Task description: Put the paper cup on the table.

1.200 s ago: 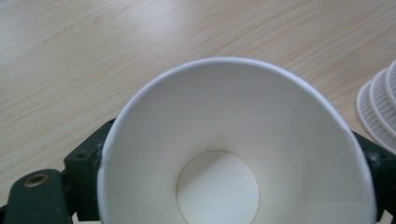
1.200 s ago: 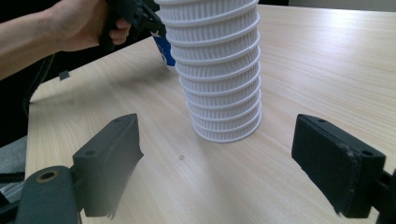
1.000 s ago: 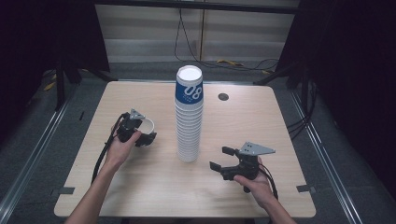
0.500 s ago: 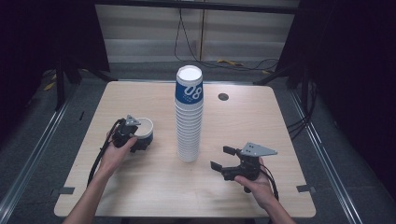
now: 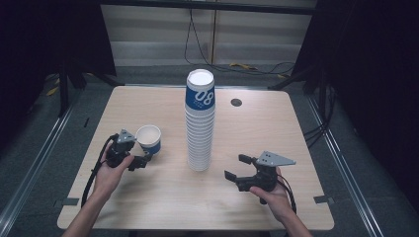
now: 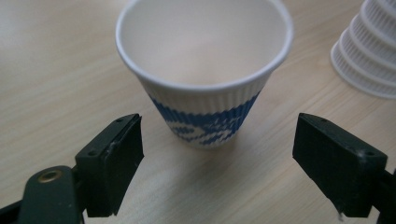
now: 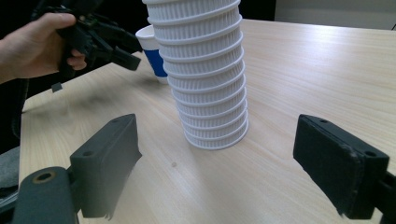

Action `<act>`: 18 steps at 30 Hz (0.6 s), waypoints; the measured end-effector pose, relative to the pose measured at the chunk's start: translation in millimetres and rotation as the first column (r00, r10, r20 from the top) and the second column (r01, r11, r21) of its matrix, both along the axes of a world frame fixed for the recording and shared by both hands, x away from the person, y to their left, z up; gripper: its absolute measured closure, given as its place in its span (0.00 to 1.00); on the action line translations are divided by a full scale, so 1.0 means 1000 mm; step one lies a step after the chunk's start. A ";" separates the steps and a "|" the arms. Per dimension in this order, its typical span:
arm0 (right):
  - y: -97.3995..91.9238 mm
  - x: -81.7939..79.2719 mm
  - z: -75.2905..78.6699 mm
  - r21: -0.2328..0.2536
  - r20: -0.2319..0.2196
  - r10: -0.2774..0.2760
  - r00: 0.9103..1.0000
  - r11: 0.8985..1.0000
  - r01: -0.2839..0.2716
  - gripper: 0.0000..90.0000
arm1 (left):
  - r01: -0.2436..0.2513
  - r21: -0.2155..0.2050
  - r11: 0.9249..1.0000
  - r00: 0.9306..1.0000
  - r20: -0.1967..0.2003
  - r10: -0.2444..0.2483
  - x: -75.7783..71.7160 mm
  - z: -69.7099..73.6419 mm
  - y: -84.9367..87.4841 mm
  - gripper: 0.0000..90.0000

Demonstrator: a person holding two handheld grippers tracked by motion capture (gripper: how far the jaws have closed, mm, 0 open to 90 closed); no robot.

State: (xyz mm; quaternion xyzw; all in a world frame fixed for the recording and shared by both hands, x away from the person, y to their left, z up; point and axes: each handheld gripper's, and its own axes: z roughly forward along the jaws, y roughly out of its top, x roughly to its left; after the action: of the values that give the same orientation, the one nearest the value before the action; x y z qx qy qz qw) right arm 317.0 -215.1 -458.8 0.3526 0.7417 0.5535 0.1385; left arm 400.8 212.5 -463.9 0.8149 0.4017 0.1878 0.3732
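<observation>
A single white paper cup with a blue band [image 5: 149, 138] [image 6: 205, 70] stands upright on the left half of the wooden table [image 5: 148, 207]. My left gripper [image 5: 141, 155] [image 6: 217, 154] is open just short of the cup, and its pads touch nothing. A tall stack of white ribbed cups [image 5: 200, 123] [image 7: 210, 79], topped by a blue-banded one, rises at the table's middle. My right gripper [image 5: 235, 167] [image 7: 217, 163] lies low to the right of the stack, pointing at its base. Its jaws have just been opening, with nothing between them. In the right gripper view the left gripper [image 7: 126, 51] shows beyond the stack.
A dark round cable hole [image 5: 236, 102] sits in the tabletop behind the stack. Cables [image 5: 237, 66] trail on the floor past the far edge. Bare wood lies between the two hands in front of the stack.
My left hand has drawn back from the single cup toward the table's near left, and the cup stands free in front of the jaws. The right hand has stayed where it was.
</observation>
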 end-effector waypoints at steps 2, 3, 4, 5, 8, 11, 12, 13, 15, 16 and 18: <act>0.001 0.001 -0.001 -0.002 -0.001 0.002 1.000 1.000 -0.002 0.16 | 0.004 -0.044 0.999 1.000 0.021 -0.003 -0.008 0.006 -0.001 0.18; 0.001 0.001 -0.001 -0.001 -0.002 0.004 1.000 1.000 -0.004 0.16 | 0.008 -0.049 0.999 0.999 0.035 -0.006 -0.012 0.008 -0.002 0.18; 0.001 0.001 0.000 -0.002 0.002 0.002 1.000 1.000 -0.002 0.16 | 0.009 -0.051 0.999 0.998 0.055 -0.006 -0.016 0.010 -0.004 0.18; 0.001 0.000 0.000 -0.002 0.003 0.001 1.000 1.000 -0.001 0.16 | 0.009 -0.066 0.998 0.998 0.068 -0.004 -0.021 0.012 -0.004 0.17; 0.000 0.000 0.000 -0.003 0.002 -0.010 1.000 1.000 0.010 0.16 | 0.013 -0.064 0.998 0.995 0.099 -0.007 -0.032 0.014 -0.007 0.17; -0.001 -0.001 0.001 -0.006 0.005 -0.011 1.000 1.000 0.011 0.16 | 0.034 -0.104 0.994 0.996 0.090 -0.025 -0.040 0.014 -0.010 0.18; -0.002 -0.001 0.001 -0.009 0.006 -0.009 1.000 1.000 0.009 0.16 | 0.033 -0.112 0.993 0.995 0.095 -0.022 -0.043 0.015 -0.011 0.18; -0.002 -0.001 0.001 -0.008 0.006 -0.010 1.000 1.000 0.010 0.16 | 0.032 -0.123 0.992 0.995 0.103 -0.019 -0.047 0.015 -0.013 0.18; -0.002 -0.001 0.001 -0.009 0.007 -0.013 1.000 1.000 0.014 0.16 | 0.035 -0.130 0.991 0.994 0.112 -0.020 -0.053 0.016 -0.017 0.18; -0.003 -0.001 0.000 -0.011 0.006 -0.017 1.000 1.000 0.017 0.16 | 0.032 -0.123 0.992 0.993 0.119 -0.017 -0.055 0.016 -0.019 0.18; -0.003 -0.001 0.000 -0.017 0.006 -0.017 1.000 1.000 0.017 0.16 | 0.041 -0.143 0.989 0.992 0.123 -0.024 -0.062 0.014 -0.023 0.18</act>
State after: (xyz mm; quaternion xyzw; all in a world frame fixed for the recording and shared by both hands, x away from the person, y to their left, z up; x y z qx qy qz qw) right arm 316.1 -217.7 -458.4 0.3559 0.7431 0.5469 0.1483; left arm 339.2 189.3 -450.0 0.7791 0.3776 0.2009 0.4584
